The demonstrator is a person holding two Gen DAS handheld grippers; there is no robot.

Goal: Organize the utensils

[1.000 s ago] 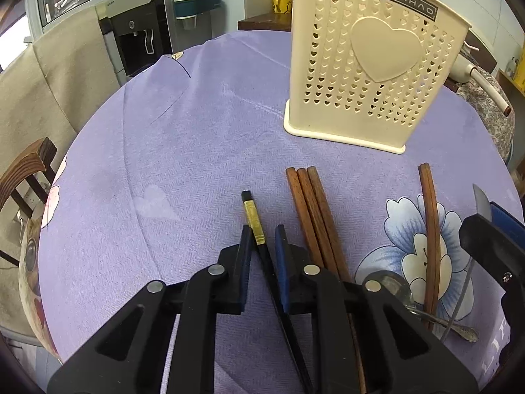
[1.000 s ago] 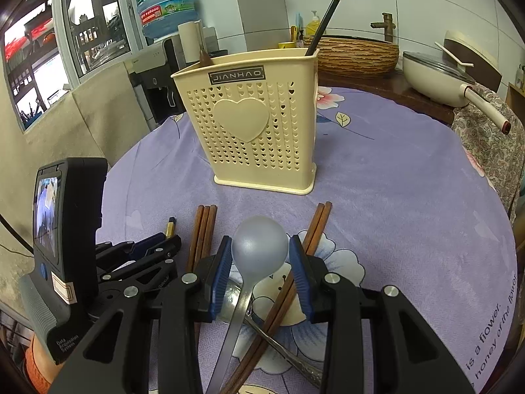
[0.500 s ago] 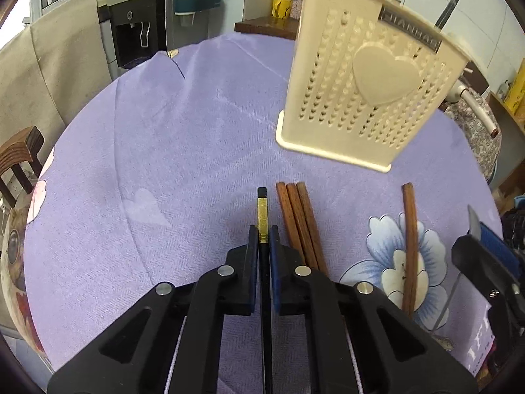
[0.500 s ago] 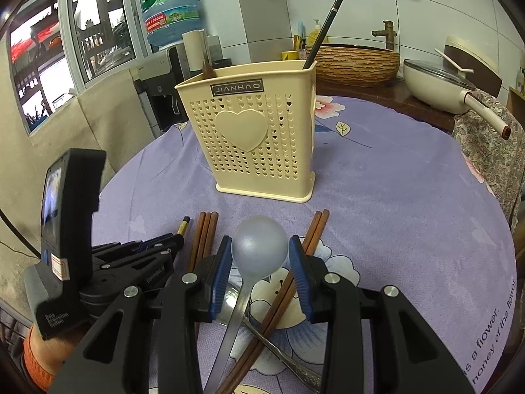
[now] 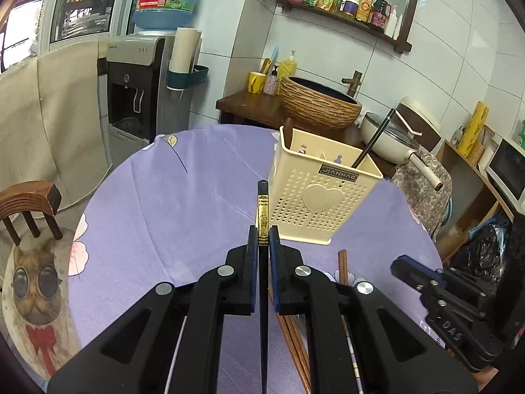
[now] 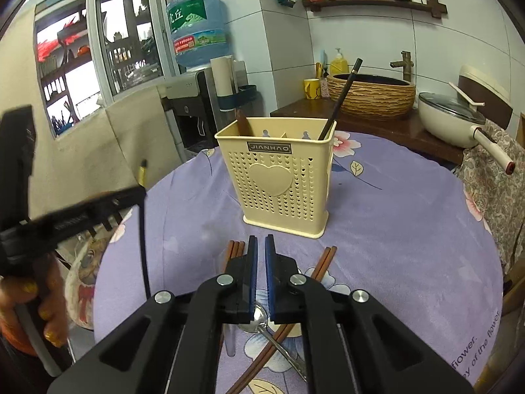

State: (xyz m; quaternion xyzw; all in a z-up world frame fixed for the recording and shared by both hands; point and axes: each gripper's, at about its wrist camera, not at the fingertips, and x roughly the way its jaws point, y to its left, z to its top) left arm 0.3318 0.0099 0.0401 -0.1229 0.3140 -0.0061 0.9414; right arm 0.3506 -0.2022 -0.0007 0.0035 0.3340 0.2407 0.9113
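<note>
- Left gripper (image 5: 261,241) pinching a black chopstick (image 5: 263,210) w/ gold band – stick runs straight fwd between the pads, tip poking out past them, off the table (image 5: 157,210).
- Cream utensil holder (image 6: 279,177) stands upright beyond, just right of that tip in the left wrist view (a black stick & a brown handle inside).
- Right gripper (image 6: 259,252) pressed together, nothing visible between the pads; metal spoon (image 6: 259,320) lies on the cloth below them, crossing brown chopsticks (image 6: 323,261).
- Three more brown chopsticks (image 6: 234,249) flat on the table, just left of the right gripper's tips.
</note>
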